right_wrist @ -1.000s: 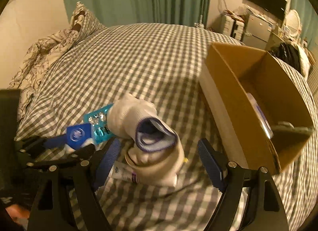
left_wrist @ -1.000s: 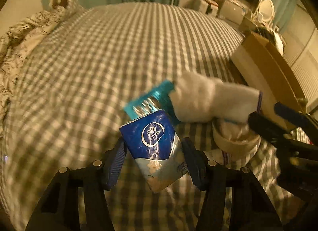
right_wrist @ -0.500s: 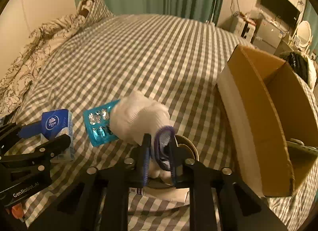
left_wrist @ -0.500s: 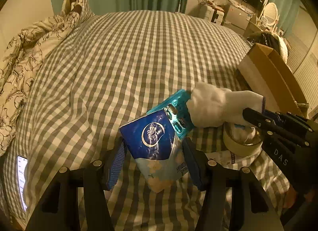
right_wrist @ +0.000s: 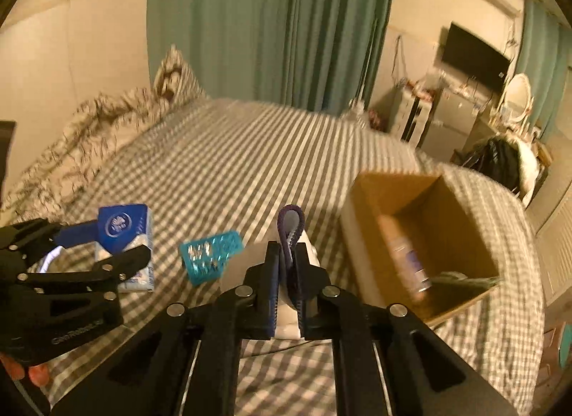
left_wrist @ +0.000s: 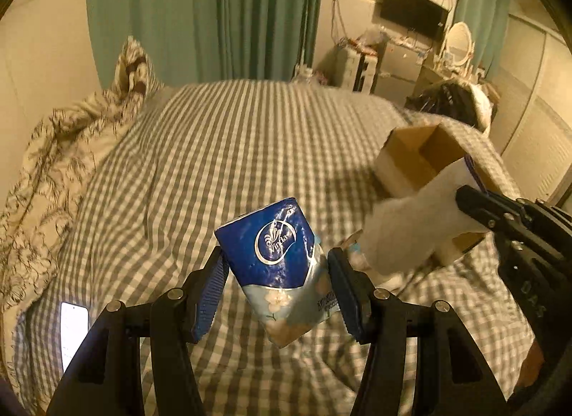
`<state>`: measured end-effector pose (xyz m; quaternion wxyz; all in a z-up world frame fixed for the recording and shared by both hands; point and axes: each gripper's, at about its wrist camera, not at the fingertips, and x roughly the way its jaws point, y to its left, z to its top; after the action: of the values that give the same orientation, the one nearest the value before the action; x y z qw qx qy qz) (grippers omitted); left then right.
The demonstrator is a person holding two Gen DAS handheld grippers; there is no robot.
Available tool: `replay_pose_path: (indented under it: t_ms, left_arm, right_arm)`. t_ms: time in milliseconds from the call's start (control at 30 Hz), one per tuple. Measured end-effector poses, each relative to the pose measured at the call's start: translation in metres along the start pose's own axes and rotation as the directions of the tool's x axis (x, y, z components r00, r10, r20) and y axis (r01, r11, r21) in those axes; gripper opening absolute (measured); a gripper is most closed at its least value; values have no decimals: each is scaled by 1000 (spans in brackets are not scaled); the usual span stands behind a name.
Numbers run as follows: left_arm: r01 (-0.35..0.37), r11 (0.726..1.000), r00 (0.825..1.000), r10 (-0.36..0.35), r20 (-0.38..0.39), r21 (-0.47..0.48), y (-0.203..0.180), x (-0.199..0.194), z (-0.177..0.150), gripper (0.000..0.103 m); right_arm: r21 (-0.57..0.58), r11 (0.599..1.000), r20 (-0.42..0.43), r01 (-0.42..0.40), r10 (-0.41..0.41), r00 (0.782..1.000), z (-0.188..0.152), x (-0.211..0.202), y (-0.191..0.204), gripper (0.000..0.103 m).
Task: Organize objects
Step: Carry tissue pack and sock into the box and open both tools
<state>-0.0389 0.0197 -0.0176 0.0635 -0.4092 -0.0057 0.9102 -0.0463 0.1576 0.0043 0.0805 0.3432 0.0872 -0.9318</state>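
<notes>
Left tongs [left_wrist: 277,282] gripping tissue pack [left_wrist: 275,255], right tongs [right_wrist: 287,294] pinching sock [right_wrist: 291,233], both lifting boxward; box [right_wrist: 361,233] already holding items, blister pack [right_wrist: 209,253] remaining on bed [right_wrist: 250,151].

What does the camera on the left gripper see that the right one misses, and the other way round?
Only the left wrist view shows a lit phone on the bed. Only the right wrist view shows the teal blister pack and a bottle inside the cardboard box. Both show the blue tissue pack in the left gripper and the white sock in the right gripper.
</notes>
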Motion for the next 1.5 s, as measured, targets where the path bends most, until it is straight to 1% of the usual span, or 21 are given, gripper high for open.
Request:
replay_pose_path:
  t_ms: [133,233,267,433,533,600,700,800,933,1067,1200,1300,1333,1367,1400,1433,1467,1500]
  left_arm:
    - [34,999,997,-36,64,38,-22,-25,20,59]
    - [76,995,993,-82,88,63,-44,-37,39,59]
    - [84,993,991,-92,98,84,-56,-40,47,59]
    - [117,978,982,-140,130,171,-104,-43,78,59]
    - [131,965,978,-163,133,225,-138,-34,95,59]
    - [134,959,978,-169,124,250,-156,-23,102,59]
    - [156,944,979,-188,84,289,-186,2,109,59]
    - [163,936,982,-186,45,312,-210,36,117,59]
    - [166,928,984,-179,8,334,-231,78,121,59]
    - [168,925,985,-170,-24,340,-239,114,123,59]
    - [189,918,982,-186,-41,348,-246,136,125,59]
    - [208,912,978,-205,-48,353,-246,138,124,68]
    - [204,913,979,-201,-44,354,-248,139,125,75]
    - [192,916,981,-192,-34,353,-247,137,126,84]
    - [180,919,983,-183,-24,351,-244,135,127,86]
    - [171,922,984,-178,-14,348,-240,131,127,89]
    - [167,925,985,-175,-6,342,-235,125,128,89]
    - [165,928,985,-174,-3,335,-230,120,129,90]
  right_arm:
    - [21,1000,74,12,-14,997,13,-43,-20,6]
    - [24,999,117,40,-43,992,21,-68,-36,6]
    - [29,998,131,47,-51,990,24,-75,-43,5]
    - [61,994,180,86,-95,979,41,-96,-83,5]
    - [89,991,195,103,-118,974,48,-99,-111,5]
    - [112,987,200,117,-138,970,54,-95,-129,5]
    - [142,981,192,133,-159,968,58,-84,-156,5]
    - [168,975,170,146,-174,970,55,-66,-182,5]
    - [204,967,127,150,-178,976,47,-34,-211,5]
    - [223,964,84,146,-169,982,37,2,-229,5]
    - [242,960,63,141,-161,985,26,25,-240,5]
    - [266,955,64,135,-157,986,25,29,-242,7]
    - [269,953,63,138,-161,985,25,28,-243,14]
    - [269,952,65,145,-168,984,26,27,-243,31]
    - [269,951,70,154,-179,981,27,24,-243,40]
    - [270,949,78,163,-191,979,29,20,-243,52]
    - [276,946,92,170,-202,975,30,11,-242,54]
    - [279,946,98,168,-202,974,31,4,-240,54]
